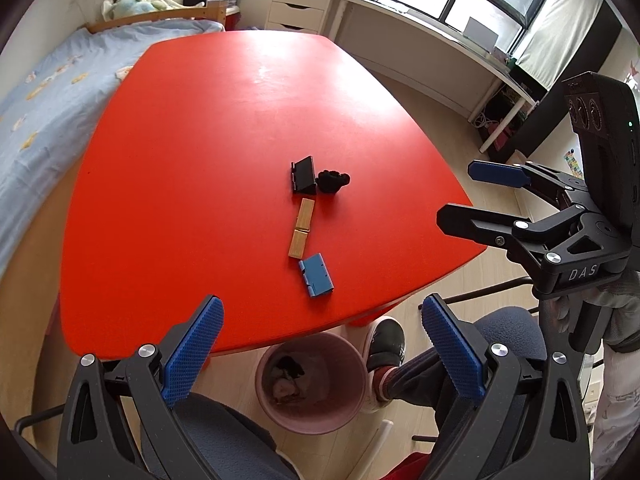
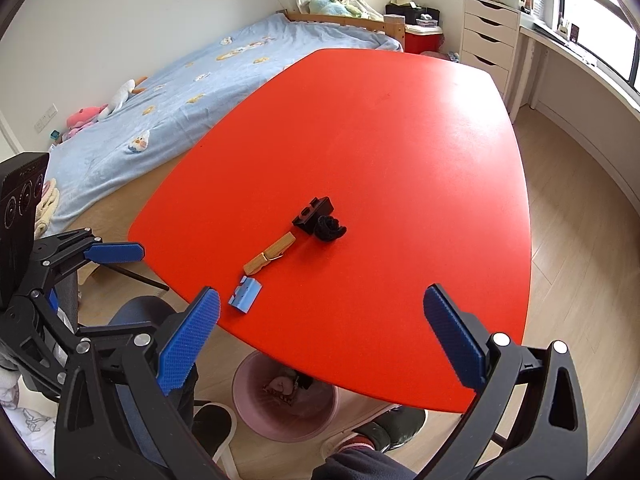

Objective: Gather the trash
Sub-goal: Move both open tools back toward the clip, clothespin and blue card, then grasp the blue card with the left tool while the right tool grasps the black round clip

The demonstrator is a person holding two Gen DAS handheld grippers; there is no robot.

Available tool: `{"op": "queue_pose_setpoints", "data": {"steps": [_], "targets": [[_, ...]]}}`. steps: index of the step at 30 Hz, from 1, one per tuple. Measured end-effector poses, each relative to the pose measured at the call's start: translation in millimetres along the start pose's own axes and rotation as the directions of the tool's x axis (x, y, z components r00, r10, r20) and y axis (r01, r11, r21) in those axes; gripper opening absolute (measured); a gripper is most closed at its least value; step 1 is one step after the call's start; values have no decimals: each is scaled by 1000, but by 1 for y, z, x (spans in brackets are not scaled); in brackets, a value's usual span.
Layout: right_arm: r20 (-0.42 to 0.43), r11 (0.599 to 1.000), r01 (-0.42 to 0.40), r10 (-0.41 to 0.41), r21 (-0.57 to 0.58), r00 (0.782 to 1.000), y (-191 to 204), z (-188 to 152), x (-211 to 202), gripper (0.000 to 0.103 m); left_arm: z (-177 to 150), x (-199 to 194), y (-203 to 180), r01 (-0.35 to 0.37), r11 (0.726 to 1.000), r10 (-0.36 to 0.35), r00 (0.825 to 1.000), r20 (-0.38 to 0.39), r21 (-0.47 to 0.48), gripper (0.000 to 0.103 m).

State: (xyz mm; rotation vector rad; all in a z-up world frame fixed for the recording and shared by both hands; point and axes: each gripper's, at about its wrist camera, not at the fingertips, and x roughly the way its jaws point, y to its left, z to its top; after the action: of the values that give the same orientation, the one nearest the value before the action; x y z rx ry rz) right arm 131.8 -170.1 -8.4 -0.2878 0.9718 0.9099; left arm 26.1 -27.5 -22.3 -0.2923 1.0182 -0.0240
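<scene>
Several small pieces lie in a row on the red table (image 1: 240, 120): a black angular part (image 1: 303, 175), a black crumpled lump (image 1: 333, 181), a wooden clothespin (image 1: 301, 233) and a blue plastic part (image 1: 316, 274). They also show in the right wrist view: black part (image 2: 313, 215), lump (image 2: 329, 229), clothespin (image 2: 269, 258), blue part (image 2: 245, 294). A pink bin (image 1: 311, 380) with trash inside stands on the floor under the table's near edge, also in the right wrist view (image 2: 286, 396). My left gripper (image 1: 320, 356) is open and empty above the bin. My right gripper (image 2: 320, 344) is open and empty at the table's near edge.
A bed (image 2: 180, 92) with blue sheets lies left of the table. White drawers (image 1: 300, 0) and a long white desk (image 1: 420, 36) stand at the back under the window. The person's legs and shoe (image 1: 386, 342) and a chair are beside the bin.
</scene>
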Motion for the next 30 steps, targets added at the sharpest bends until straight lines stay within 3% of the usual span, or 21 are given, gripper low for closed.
{"op": "queue_pose_setpoints", "data": {"steps": [19,24,28,30], "targets": [[-94,988,-71,58,-137,994,-15,32,96,99,7,73,1,-178,976,166,981,-102,-122,95],[-112,982,-88,70,-165,991,-15,34,112,81,6,77,3,-228,967,219,972,-85,-117,85],[-101,979,-97,80,-178,992,-11,37,118,70,7,74,6,-249,963,242,967,-73,-103,69],[-101,977,-101,83,-190,991,-8,37,120,59,8,72,9,-245,965,239,969,-69,-99,61]]}}
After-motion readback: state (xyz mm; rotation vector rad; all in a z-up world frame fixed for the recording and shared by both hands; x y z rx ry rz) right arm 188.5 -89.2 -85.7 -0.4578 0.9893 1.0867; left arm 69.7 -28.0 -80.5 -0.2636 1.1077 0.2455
